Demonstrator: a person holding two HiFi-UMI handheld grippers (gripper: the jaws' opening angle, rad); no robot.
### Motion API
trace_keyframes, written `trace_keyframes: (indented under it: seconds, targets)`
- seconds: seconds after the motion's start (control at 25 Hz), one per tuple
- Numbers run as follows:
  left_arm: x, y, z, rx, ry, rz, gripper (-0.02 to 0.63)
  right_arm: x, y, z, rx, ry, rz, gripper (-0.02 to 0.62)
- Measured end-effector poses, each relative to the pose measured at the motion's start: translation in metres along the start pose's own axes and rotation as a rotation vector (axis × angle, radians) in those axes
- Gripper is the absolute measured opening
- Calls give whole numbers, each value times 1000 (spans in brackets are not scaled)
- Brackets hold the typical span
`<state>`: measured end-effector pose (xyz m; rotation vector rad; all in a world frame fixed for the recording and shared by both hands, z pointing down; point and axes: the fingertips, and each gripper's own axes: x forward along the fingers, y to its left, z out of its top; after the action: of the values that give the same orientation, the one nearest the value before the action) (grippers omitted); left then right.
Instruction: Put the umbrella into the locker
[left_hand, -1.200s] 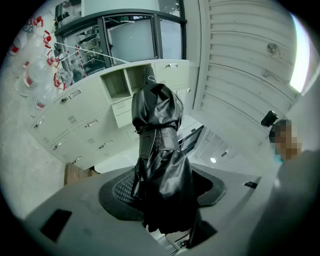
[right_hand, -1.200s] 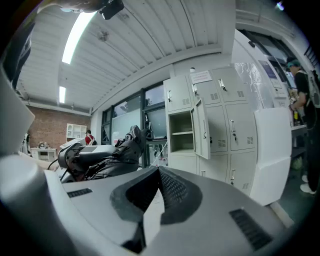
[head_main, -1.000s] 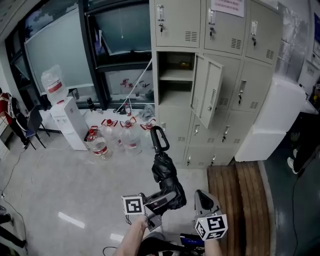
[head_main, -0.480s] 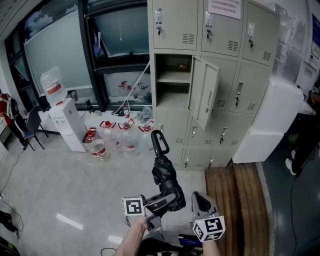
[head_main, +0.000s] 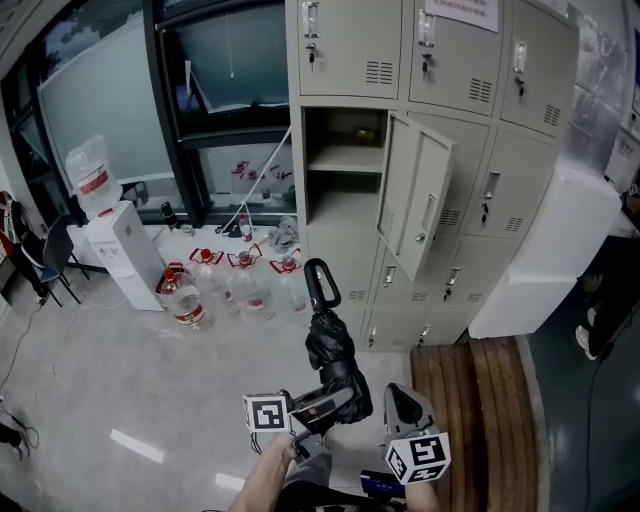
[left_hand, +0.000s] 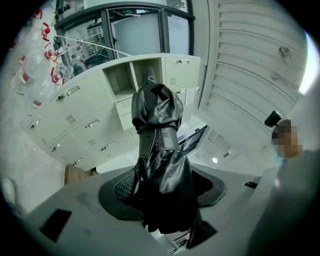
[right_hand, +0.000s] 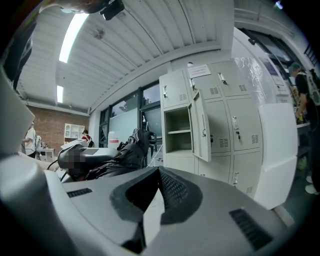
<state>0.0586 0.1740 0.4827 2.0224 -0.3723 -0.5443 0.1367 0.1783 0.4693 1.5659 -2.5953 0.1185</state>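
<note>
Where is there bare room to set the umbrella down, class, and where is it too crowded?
The open locker is bare below its shelf, beside the swung-out door; something small seems to lie above the shelf. The floor between the water bottles and the left claw gripping the umbrella is free. Crowded: the bottles by the locker's foot.

I face the lockers (head_main: 455, 190); the open compartment (head_main: 345, 160) sits left of its swung door (head_main: 415, 205). Water bottles (head_main: 240, 285) stand on the floor left of them, the dispenser (head_main: 115, 250) farther left. The umbrella (head_main: 328, 345) rises from my left gripper (head_main: 318, 406), with the right gripper (head_main: 400, 398) just beside it.
</note>
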Motion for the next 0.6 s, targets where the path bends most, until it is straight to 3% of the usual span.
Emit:
trace_keyframes:
  seconds: [0.16,0.32,0.48,0.6]
  targets:
    - [28,46,53,18,31,12,252,68,-32,4,18,11,-15,0]
    - [59,90,118,-25,57,33,252,145,-61,21,14,14,-36,0]
    - [91,121,189,32,105,4,252,224,-86,39,27,4,-48,0]
    - [104,149,223,-4,130,13,252,272,-98,43,38,17,-53,0]
